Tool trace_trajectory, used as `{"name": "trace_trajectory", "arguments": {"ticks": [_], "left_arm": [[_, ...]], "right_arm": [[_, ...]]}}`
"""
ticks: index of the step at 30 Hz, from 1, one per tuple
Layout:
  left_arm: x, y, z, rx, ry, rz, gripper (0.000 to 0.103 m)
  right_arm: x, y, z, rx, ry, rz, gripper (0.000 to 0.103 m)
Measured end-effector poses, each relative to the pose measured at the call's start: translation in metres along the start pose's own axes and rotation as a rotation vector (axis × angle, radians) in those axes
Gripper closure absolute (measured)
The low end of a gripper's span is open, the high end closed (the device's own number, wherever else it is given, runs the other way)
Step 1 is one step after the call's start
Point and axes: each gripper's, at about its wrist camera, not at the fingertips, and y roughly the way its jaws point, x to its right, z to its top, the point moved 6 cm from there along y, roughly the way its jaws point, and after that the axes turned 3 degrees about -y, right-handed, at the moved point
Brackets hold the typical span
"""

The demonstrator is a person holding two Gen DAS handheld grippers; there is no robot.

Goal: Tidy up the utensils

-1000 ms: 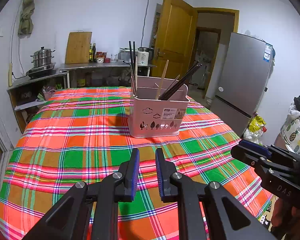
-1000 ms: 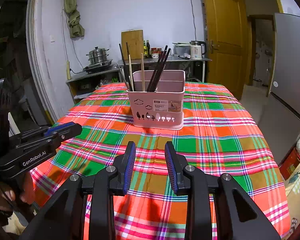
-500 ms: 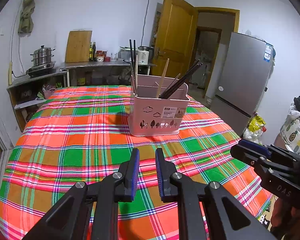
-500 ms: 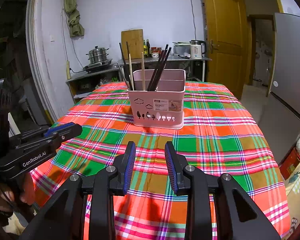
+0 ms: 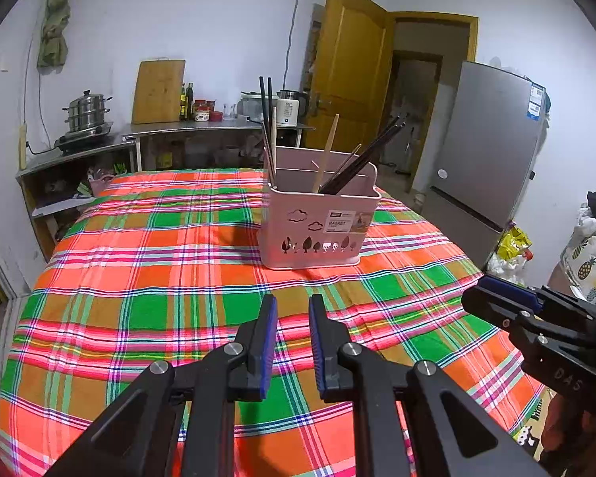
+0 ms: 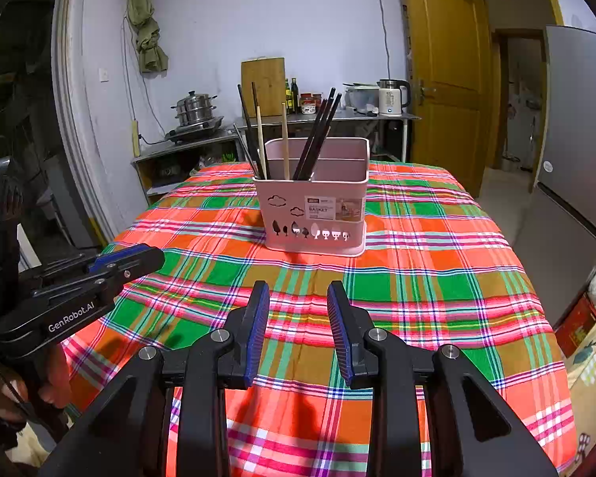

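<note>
Nothing has moved since the earlier frames: both tools and every utensil sit where they were a second ago. Dark chopsticks (image 6: 316, 135) and pale wooden chopsticks (image 6: 285, 141) stand in the pink utensil basket (image 6: 314, 214), dead ahead of both grippers and well beyond their tips, on the plaid tablecloth (image 6: 417, 278). Most sticks lean, long axes running up and away from the tools; the dark bundle tilts right in both views, while two dark ones at the basket's left corner stand nearly upright. Ahead of the right gripper (image 6: 298, 318) the basket sits almost centred; from the left gripper (image 5: 292, 330) it lies slightly right of centre. Neither hand looks clearly nearer. The left gripper's jaws stand narrow with nothing between them; the right gripper's jaws are moderately apart, also empty. Both tools point forward and slightly down over the cloth, side by side, each visible at the edge of the other's view. Kitchen counter (image 5: 202, 129), wooden door (image 5: 349, 71) and refrigerator (image 5: 492, 147) frame the room behind.
</note>
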Motion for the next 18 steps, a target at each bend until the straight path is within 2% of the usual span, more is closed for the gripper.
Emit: {"name": "trace_trajectory", "arguments": {"ticks": [18], "left_arm": [[0.0084,0.0002,-0.0003,-0.002,0.028,0.004,0.088]], "right_arm": [[-0.0011,0.0004,-0.0010,-0.002,0.001,-0.002,0.072]]}}
